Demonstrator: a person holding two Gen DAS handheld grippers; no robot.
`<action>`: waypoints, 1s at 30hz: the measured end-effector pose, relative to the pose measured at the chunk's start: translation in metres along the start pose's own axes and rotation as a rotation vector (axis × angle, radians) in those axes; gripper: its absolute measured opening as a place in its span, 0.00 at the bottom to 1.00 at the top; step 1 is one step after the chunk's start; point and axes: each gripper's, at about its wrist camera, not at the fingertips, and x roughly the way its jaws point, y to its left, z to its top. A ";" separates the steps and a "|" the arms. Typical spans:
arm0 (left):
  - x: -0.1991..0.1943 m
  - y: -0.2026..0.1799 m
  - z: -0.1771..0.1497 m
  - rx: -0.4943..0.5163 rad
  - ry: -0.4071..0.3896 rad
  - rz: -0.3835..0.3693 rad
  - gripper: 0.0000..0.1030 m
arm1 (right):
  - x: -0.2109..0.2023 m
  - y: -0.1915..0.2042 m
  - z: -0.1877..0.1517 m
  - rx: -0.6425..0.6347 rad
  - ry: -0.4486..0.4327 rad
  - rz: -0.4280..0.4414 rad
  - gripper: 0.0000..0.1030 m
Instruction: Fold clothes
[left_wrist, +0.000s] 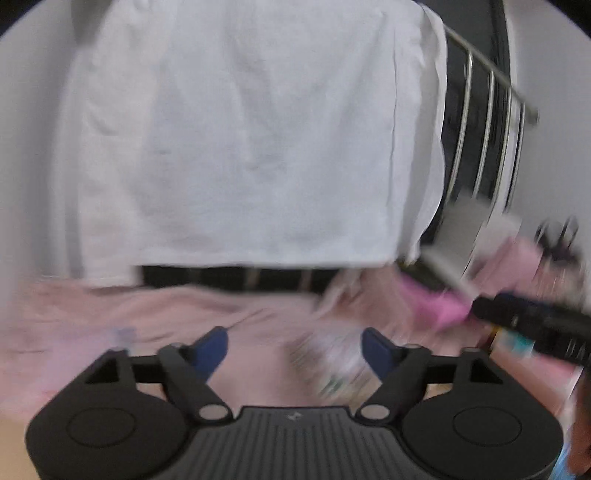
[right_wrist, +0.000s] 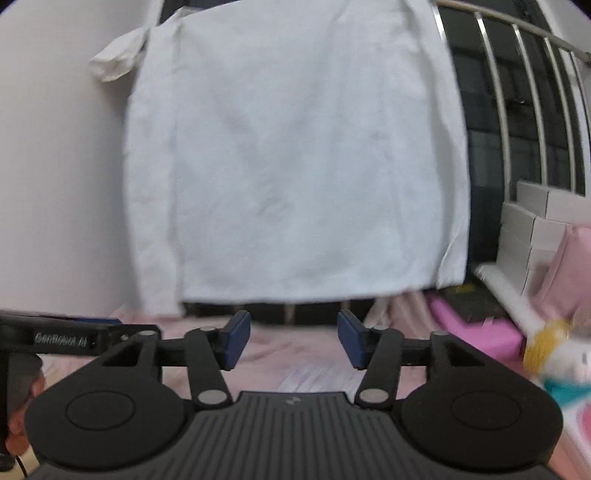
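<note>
A white garment (left_wrist: 240, 140) hangs flat over a metal rail ahead, above a pink bed sheet (left_wrist: 110, 314). It fills the right wrist view too, white garment (right_wrist: 295, 155), one sleeve hanging down its left side. My left gripper (left_wrist: 295, 349) is open, low over the pink sheet, with nothing between its blue pads. The right gripper (right_wrist: 293, 339) is also open and empty, pointing at the garment's lower hem. In the left wrist view the other gripper's black body (left_wrist: 532, 321) shows at the right edge. Both views are motion-blurred.
A metal bed rail (right_wrist: 517, 92) with vertical bars stands at the right. White boxes (right_wrist: 535, 221) are stacked beside it, with a pink pillow (right_wrist: 569, 266), a magenta item (right_wrist: 476, 328) and a soft toy (right_wrist: 561, 354) below. A pale wall (right_wrist: 55, 166) is on the left.
</note>
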 end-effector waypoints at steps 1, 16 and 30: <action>-0.011 0.007 -0.021 0.009 0.031 0.038 0.89 | -0.005 0.011 -0.014 0.008 0.040 0.017 0.61; -0.066 0.071 -0.199 -0.078 0.324 0.241 0.86 | -0.024 0.138 -0.194 0.035 0.398 -0.063 0.79; -0.077 0.075 -0.212 -0.055 0.273 0.298 0.99 | -0.018 0.171 -0.217 0.005 0.453 -0.113 1.00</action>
